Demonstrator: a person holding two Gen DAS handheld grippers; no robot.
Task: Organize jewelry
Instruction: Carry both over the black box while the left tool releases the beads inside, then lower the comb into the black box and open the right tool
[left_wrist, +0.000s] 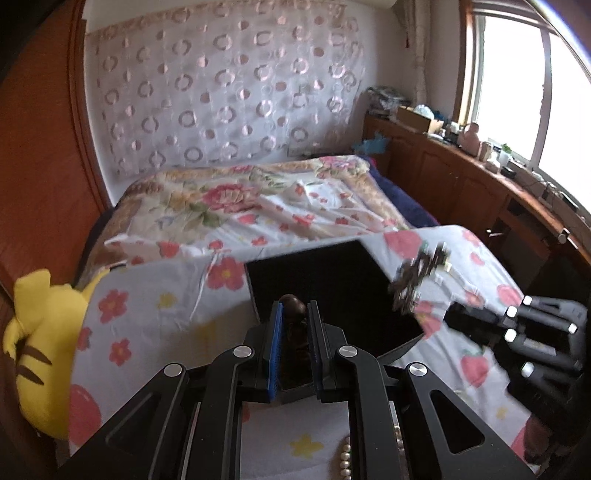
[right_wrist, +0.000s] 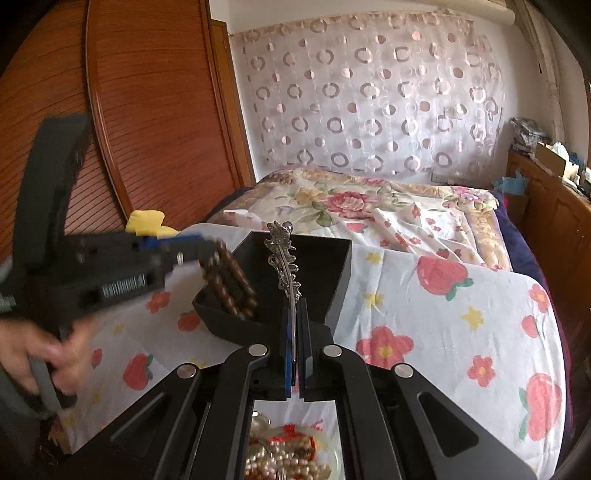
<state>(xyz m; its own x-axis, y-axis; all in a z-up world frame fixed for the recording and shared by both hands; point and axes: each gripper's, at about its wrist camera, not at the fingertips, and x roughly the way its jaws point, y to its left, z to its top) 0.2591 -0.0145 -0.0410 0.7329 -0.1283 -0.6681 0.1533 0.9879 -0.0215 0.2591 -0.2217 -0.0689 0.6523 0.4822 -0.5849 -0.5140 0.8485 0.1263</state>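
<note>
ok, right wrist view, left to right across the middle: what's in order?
Person's hand → left gripper → brown bead bracelet → silver hairpin in the right gripper → black box's right wall → floral cloth.

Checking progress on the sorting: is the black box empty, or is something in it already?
Cannot tell. The right wrist view shows the black box open-topped, but the brown bead bracelet and silver hairpin hide part of its dark inside.
</note>
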